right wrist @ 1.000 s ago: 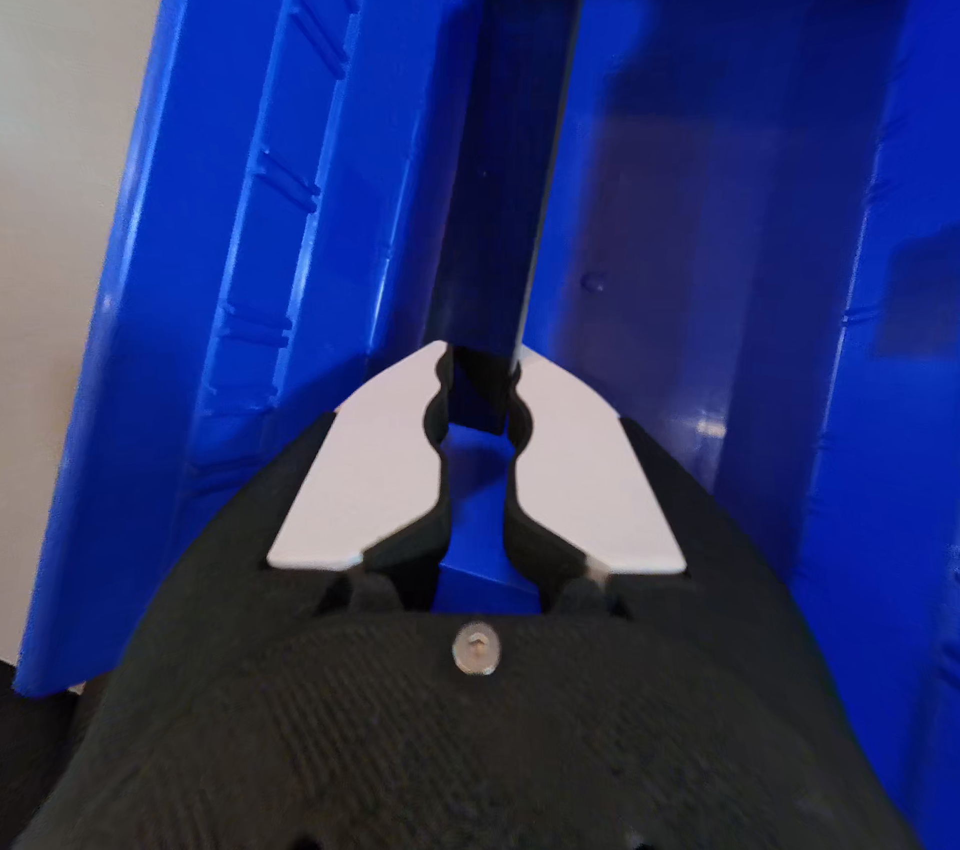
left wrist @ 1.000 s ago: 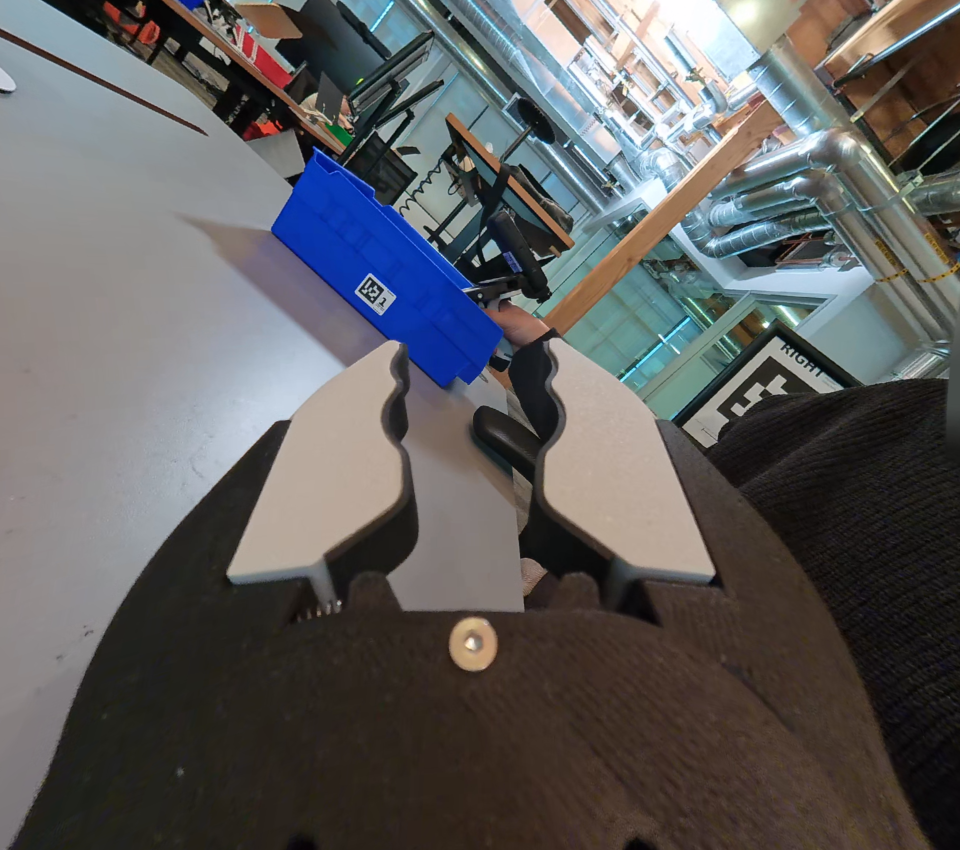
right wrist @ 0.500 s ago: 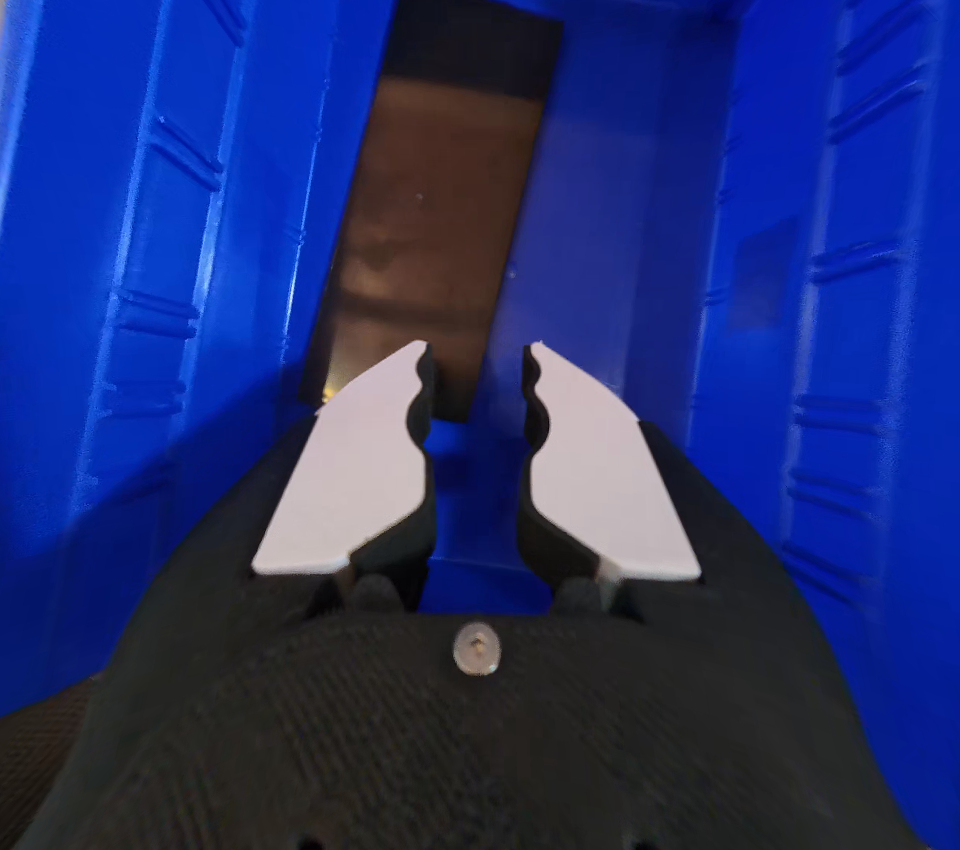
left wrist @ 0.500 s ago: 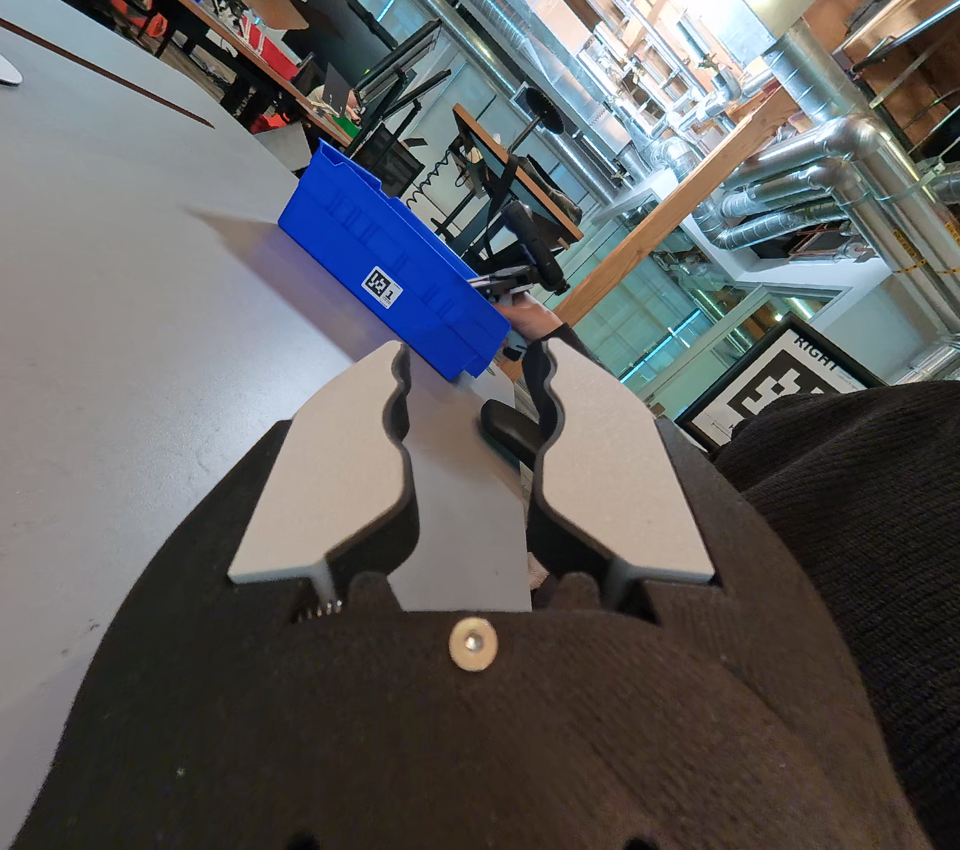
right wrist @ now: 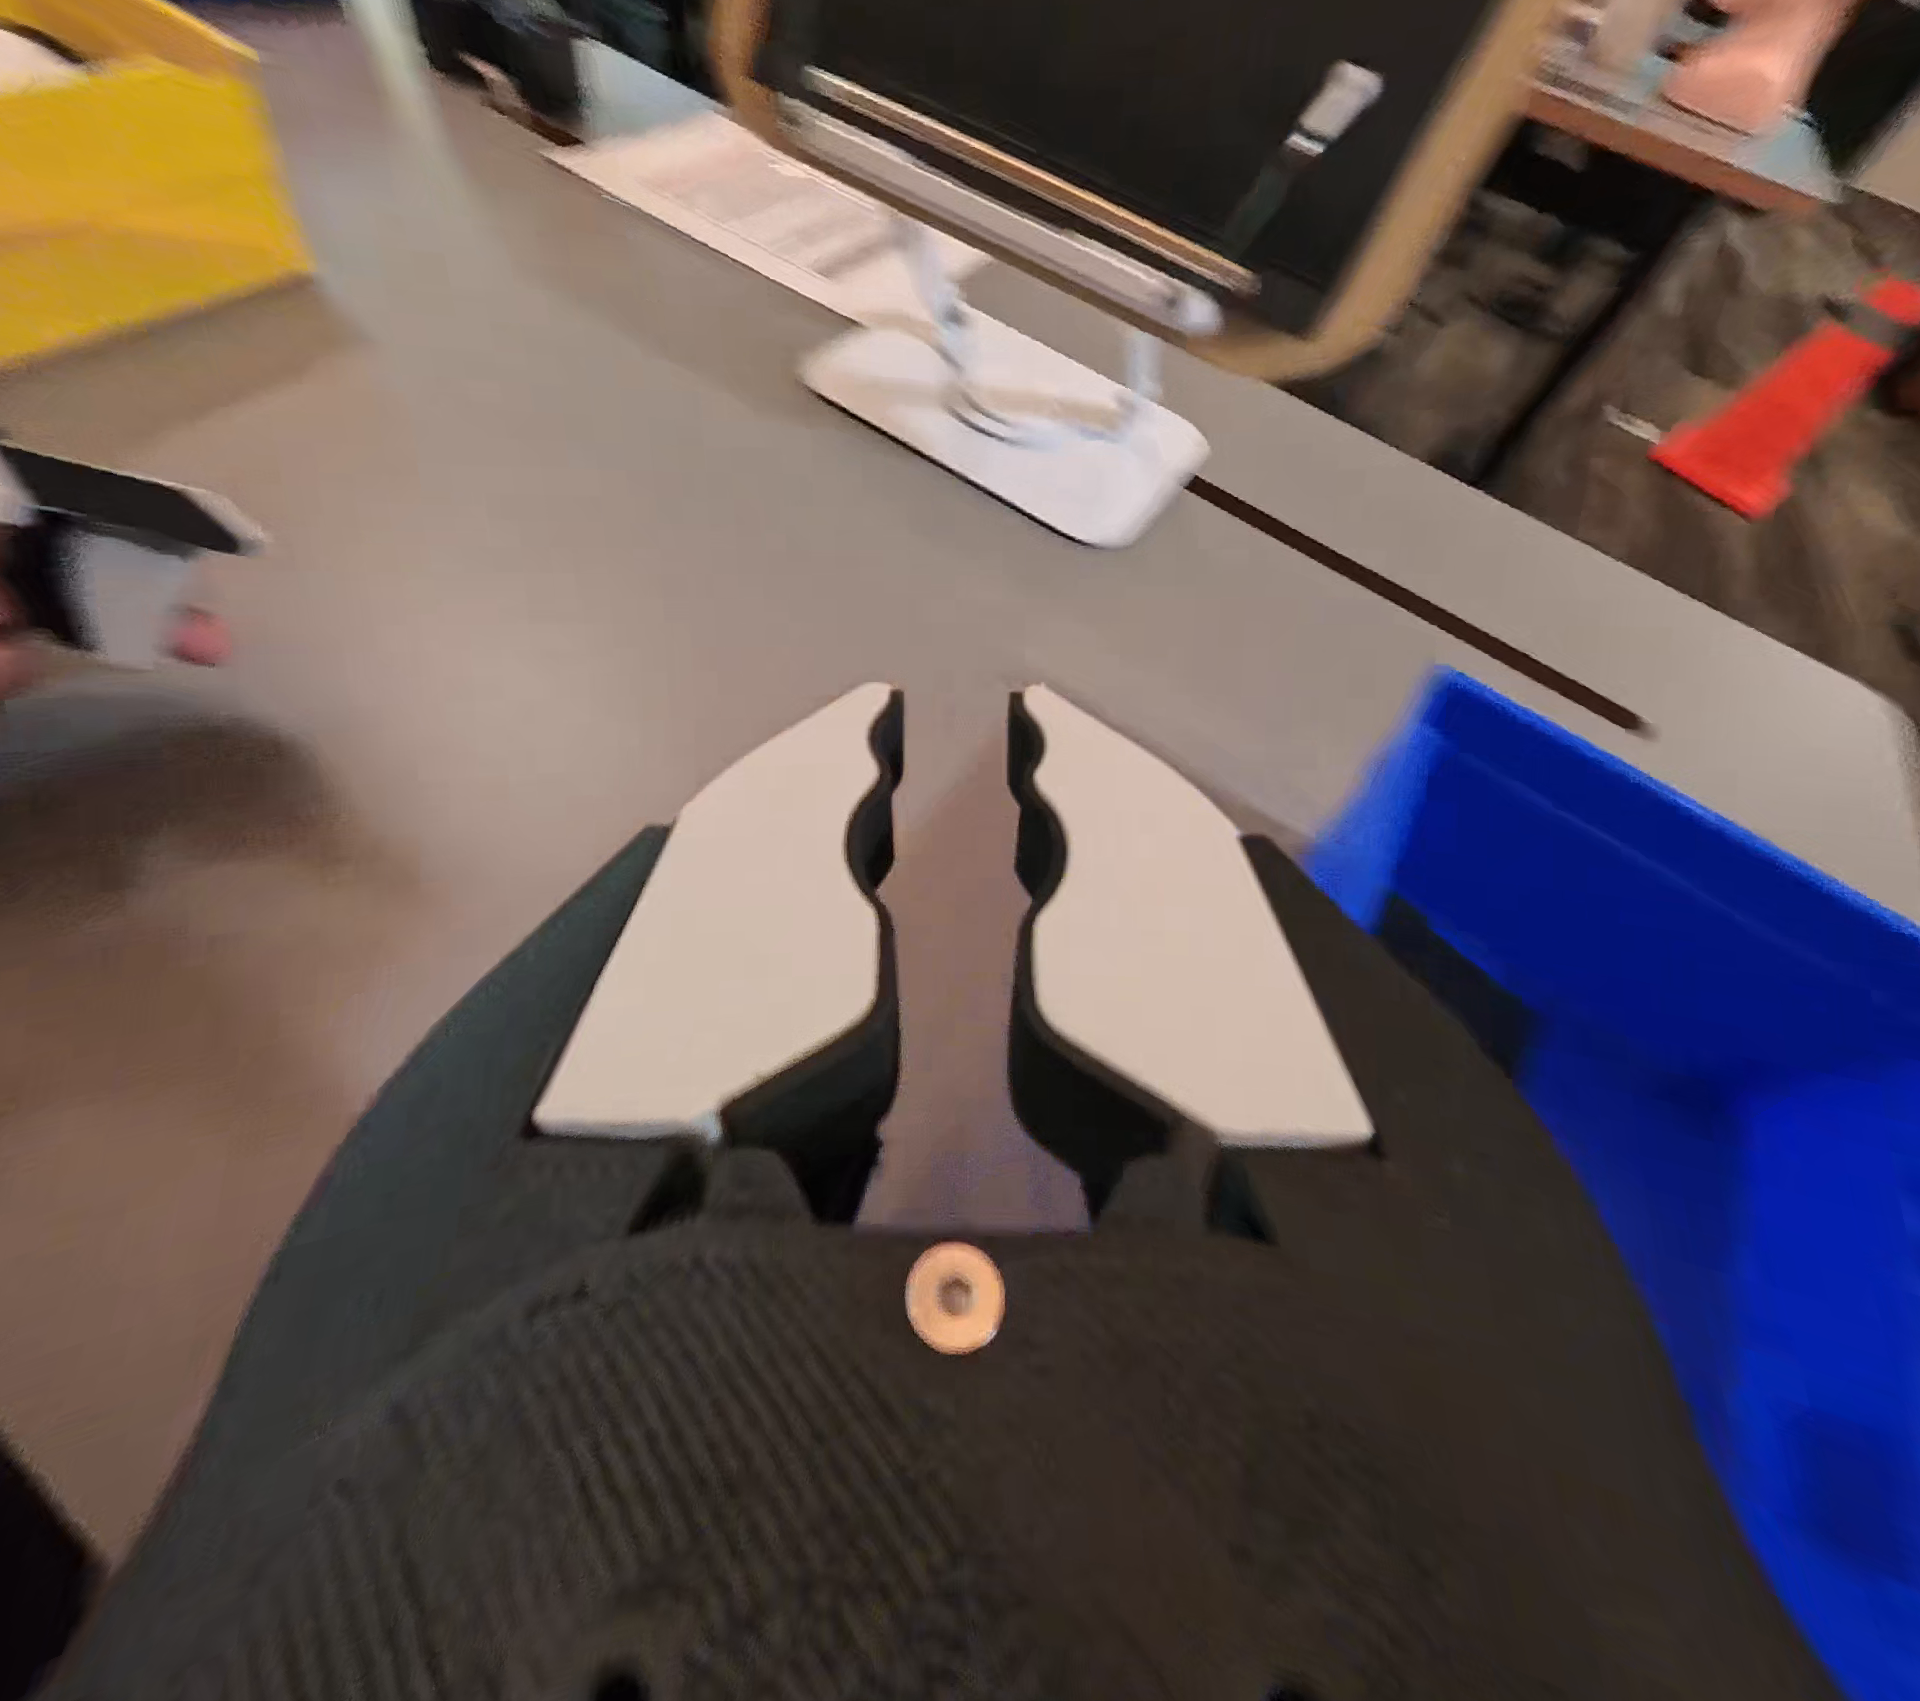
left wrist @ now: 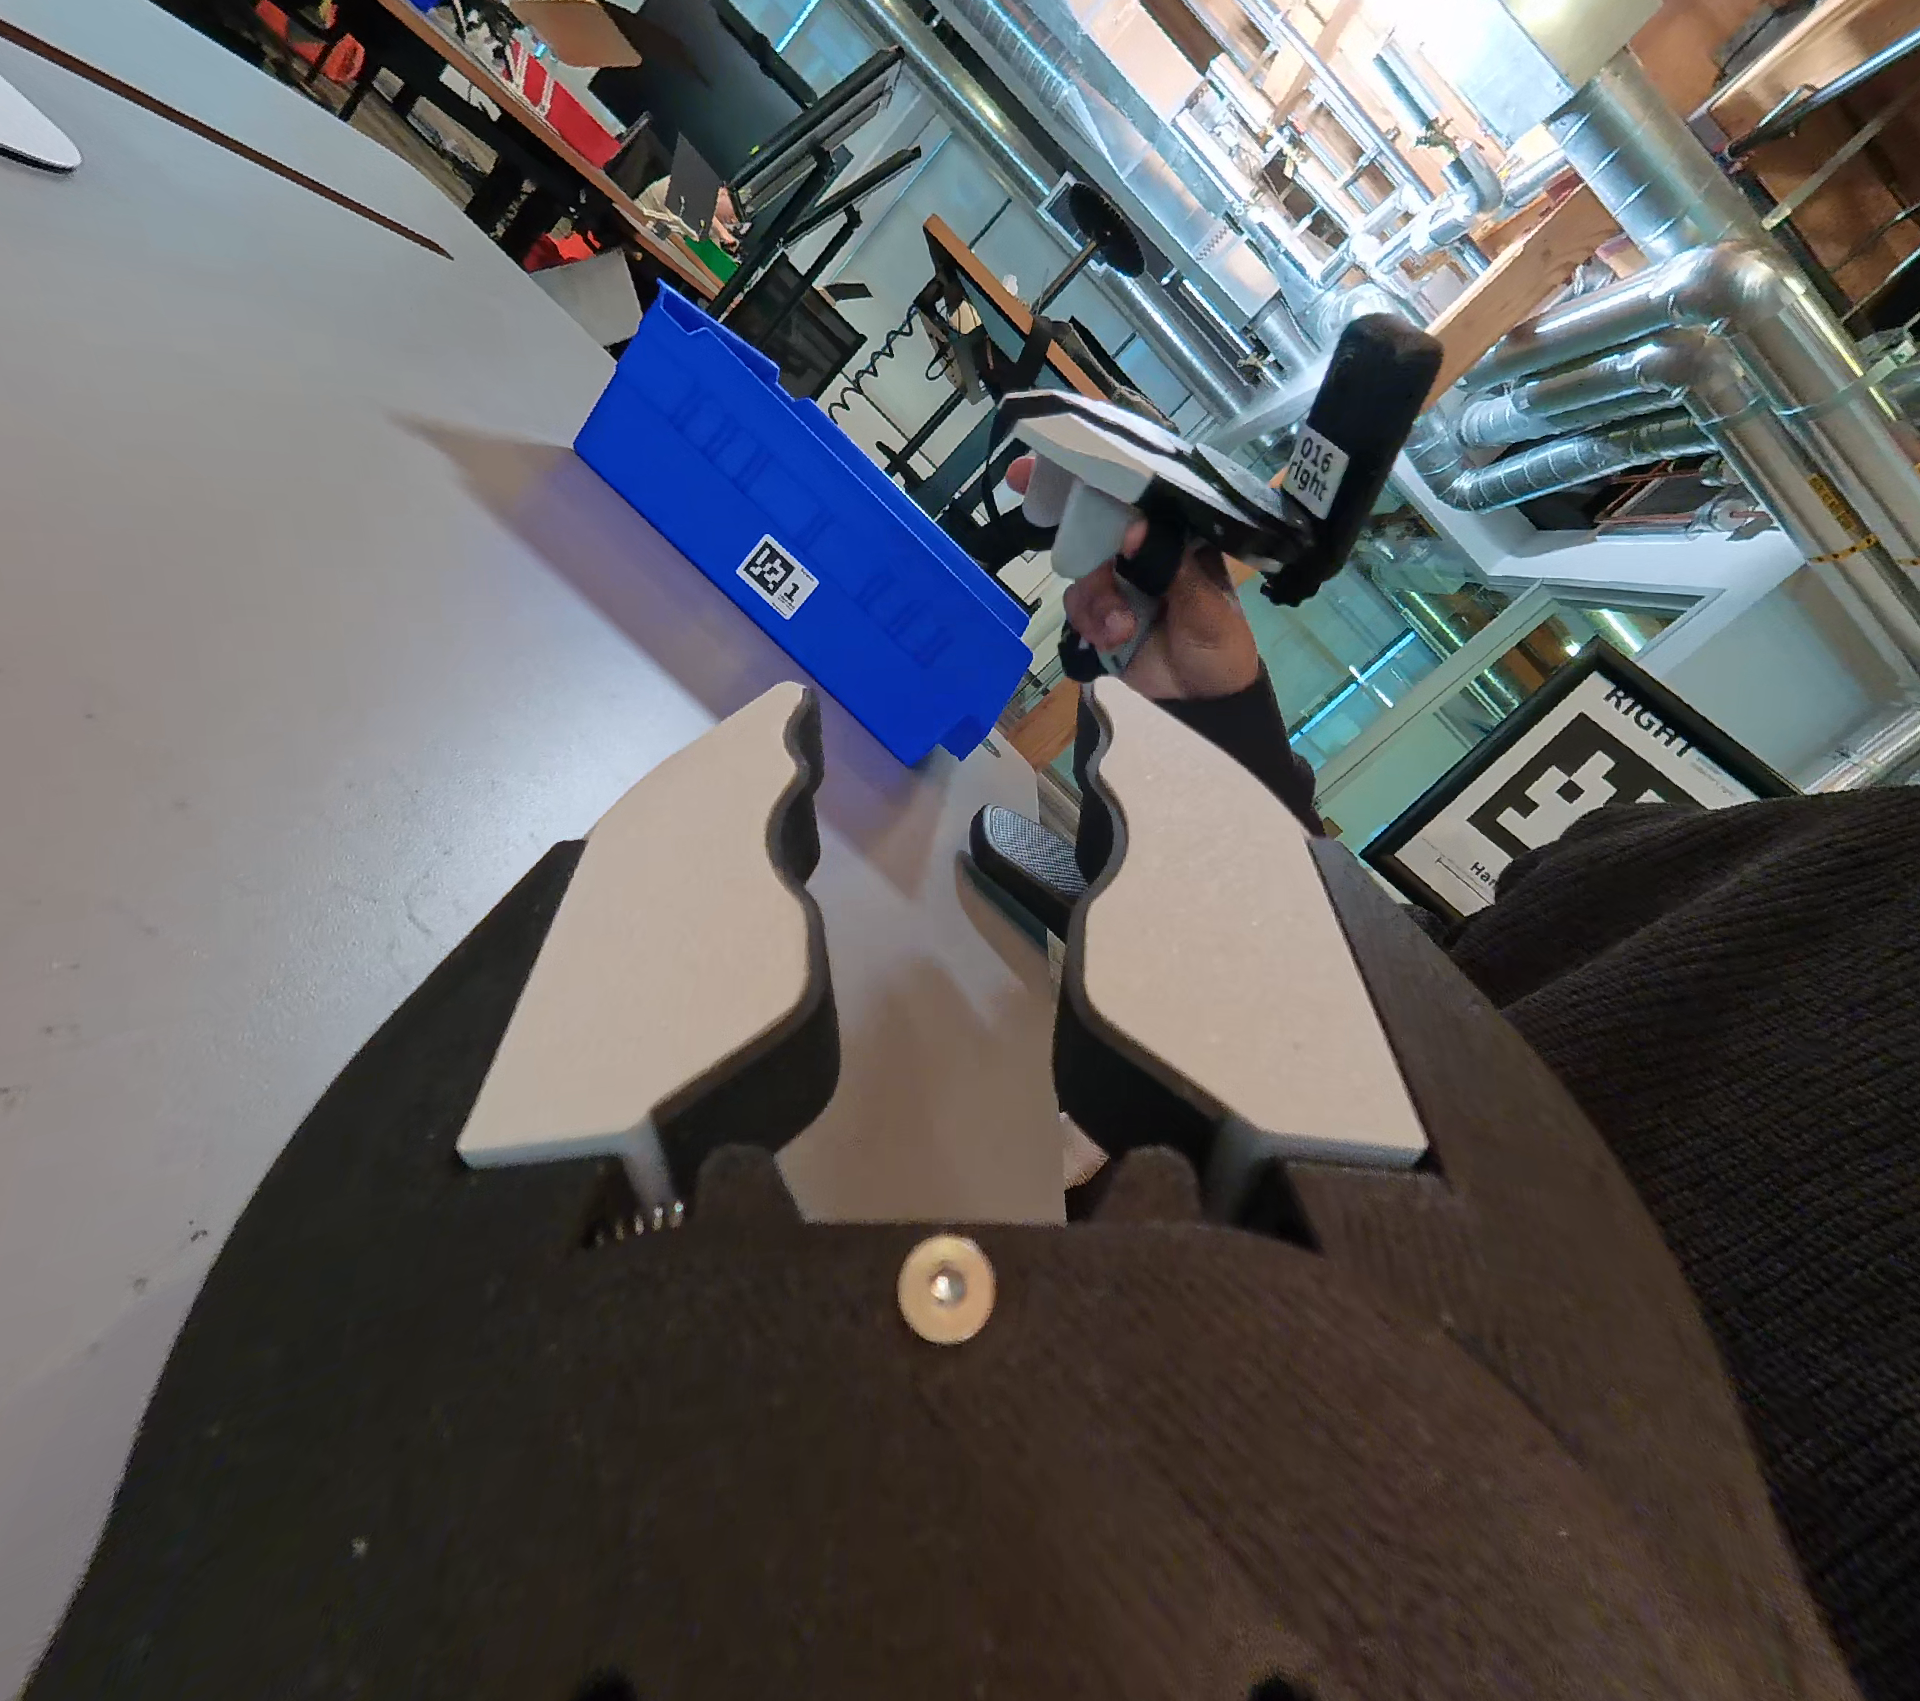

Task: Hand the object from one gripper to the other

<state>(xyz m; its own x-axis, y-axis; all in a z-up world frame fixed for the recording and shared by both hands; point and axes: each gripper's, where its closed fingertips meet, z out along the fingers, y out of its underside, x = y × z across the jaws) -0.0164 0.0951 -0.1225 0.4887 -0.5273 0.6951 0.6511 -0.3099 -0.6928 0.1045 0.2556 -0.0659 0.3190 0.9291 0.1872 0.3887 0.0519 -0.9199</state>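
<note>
- My left gripper: fingers apart with a wide gap and nothing between them. Only the bare grey table shows through the gap.
- My right gripper: fingers apart with a narrower gap, also holding nothing. Table surface shows between the pads. This view is motion-blurred.
- Left wrist view: a blue bin stands on the table at about 12 o'clock, beyond my fingertips, with its long outer wall and a square marker sticker facing me. Its inside is hidden from here.
- Same view: the right gripper is held in the air in my hand at about 1 o'clock. It is above the bin's near end and clear of it.
- Right wrist view: the blue bin sits at 4 o'clock, just beside the gripper body. What I see of its inside is dark and too blurred to read.
- Same view: a yellow bin at 10 o'clock and a white stand base on the table at 12 o'clock. The left gripper's tip pokes in at the 9 o'clock edge.
- Object: in neither gripper and not visible in either view, so I cannot tell where it lies.
</note>
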